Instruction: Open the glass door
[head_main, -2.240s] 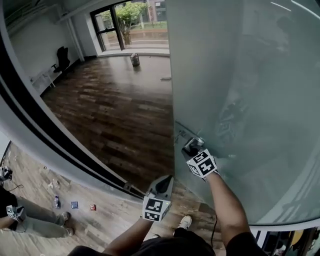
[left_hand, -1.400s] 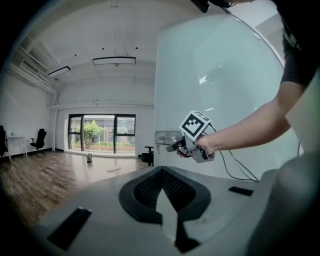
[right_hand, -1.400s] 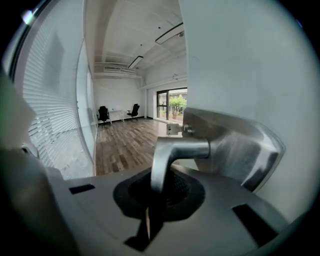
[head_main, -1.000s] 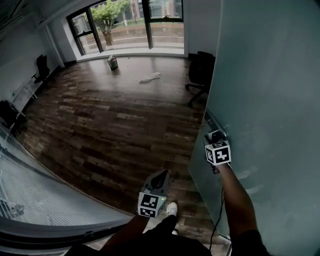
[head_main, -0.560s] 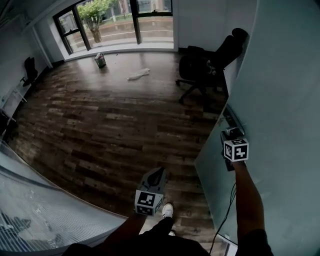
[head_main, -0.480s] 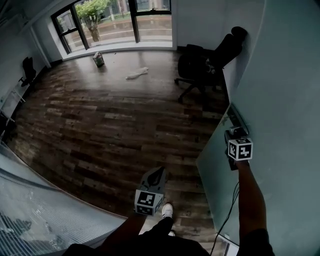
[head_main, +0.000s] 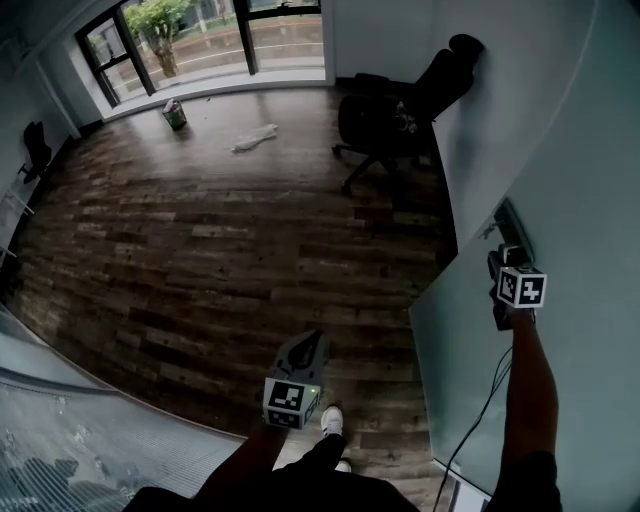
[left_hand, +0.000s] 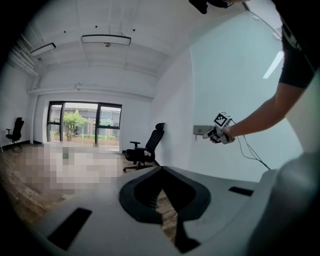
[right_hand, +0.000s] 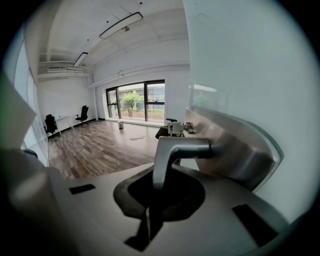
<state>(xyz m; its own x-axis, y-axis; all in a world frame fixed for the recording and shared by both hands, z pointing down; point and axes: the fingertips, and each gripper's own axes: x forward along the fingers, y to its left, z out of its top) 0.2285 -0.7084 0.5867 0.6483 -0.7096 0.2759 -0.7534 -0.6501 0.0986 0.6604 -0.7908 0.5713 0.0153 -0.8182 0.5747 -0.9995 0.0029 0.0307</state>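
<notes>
The frosted glass door (head_main: 585, 180) stands swung open at the right of the head view. My right gripper (head_main: 503, 265) is shut on its metal lever handle (right_hand: 180, 149), which drops down between the jaws beside the lock plate (right_hand: 237, 150). In the left gripper view the right gripper (left_hand: 212, 134) shows at the door's (left_hand: 235, 85) edge with the arm stretched out. My left gripper (head_main: 312, 343) hangs low in the middle over the wood floor, pointing into the room, its jaws together with nothing in them.
A black office chair (head_main: 390, 105) stands by the white wall just beyond the door's edge. A bucket (head_main: 174, 113) and a white cloth (head_main: 255, 138) lie near the far windows. A frosted glass partition (head_main: 80, 440) curves along the lower left. A shoe (head_main: 331, 420) shows below.
The door has swung further open toward the right, with my right gripper riding on the handle. More of the room and the black chair have come into view. The left gripper stays low.
</notes>
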